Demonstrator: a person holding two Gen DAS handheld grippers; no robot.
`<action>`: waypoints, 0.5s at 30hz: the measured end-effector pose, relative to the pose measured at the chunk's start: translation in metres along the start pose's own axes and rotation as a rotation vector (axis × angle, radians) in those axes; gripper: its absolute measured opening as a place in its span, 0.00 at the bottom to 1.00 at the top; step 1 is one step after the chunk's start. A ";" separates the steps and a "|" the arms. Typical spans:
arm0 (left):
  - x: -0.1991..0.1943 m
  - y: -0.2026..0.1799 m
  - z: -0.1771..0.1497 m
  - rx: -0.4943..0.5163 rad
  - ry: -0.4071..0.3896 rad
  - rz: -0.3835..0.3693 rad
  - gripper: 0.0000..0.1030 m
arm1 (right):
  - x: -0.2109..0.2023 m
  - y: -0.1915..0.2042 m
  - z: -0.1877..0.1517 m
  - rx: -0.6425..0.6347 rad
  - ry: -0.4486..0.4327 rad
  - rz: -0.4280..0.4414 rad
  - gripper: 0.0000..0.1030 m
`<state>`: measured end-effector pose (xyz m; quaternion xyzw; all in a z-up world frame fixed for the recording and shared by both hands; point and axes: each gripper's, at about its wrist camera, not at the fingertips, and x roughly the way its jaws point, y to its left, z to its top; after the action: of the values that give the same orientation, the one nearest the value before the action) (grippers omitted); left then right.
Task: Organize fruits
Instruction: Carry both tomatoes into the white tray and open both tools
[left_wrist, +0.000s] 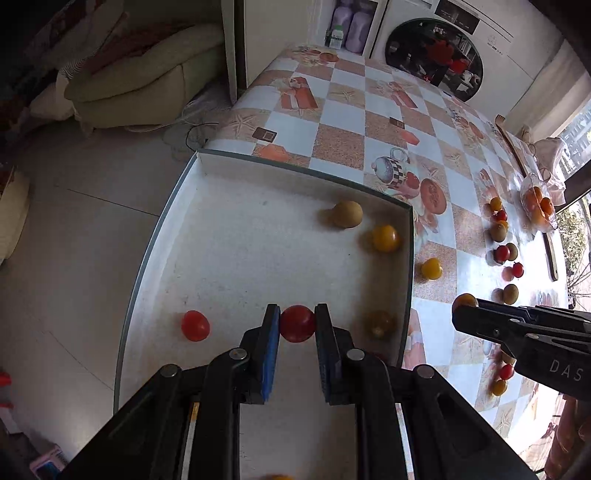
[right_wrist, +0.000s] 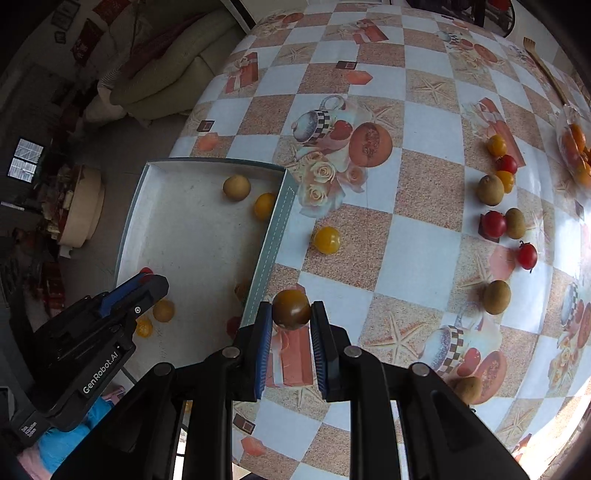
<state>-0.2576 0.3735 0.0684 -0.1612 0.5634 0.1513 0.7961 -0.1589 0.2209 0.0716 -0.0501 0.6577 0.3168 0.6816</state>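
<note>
My left gripper (left_wrist: 296, 325) is shut on a red tomato (left_wrist: 297, 324) and holds it over the white tray (left_wrist: 221, 162). In the tray lie another red tomato (left_wrist: 195, 325), a brown kiwi (left_wrist: 346, 214), a yellow tomato (left_wrist: 385, 238) and a dark tomato (left_wrist: 380, 324). My right gripper (right_wrist: 291, 314) is shut on a dark brown-green tomato (right_wrist: 291, 309) and holds it above the table just right of the tray's wall (right_wrist: 275, 240). It also shows in the left wrist view (left_wrist: 466, 303). A yellow tomato (right_wrist: 327, 240) lies on the table beside the tray.
Several red and yellow tomatoes and kiwis (right_wrist: 489, 189) lie scattered at the table's right side. A bag of oranges (right_wrist: 576, 147) sits at the far right. A washing machine (left_wrist: 434, 59) stands behind the table. A sofa (left_wrist: 147, 74) and bare floor lie left.
</note>
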 end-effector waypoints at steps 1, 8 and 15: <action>0.003 0.006 0.004 -0.001 0.002 0.008 0.20 | 0.005 0.009 0.004 -0.014 0.004 0.004 0.22; 0.030 0.031 0.028 -0.002 0.018 0.053 0.20 | 0.037 0.041 0.028 -0.055 0.038 0.011 0.22; 0.051 0.039 0.034 0.019 0.050 0.070 0.20 | 0.069 0.050 0.043 -0.055 0.085 -0.014 0.22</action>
<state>-0.2291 0.4263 0.0271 -0.1374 0.5899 0.1696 0.7774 -0.1508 0.3068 0.0303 -0.0866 0.6767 0.3277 0.6536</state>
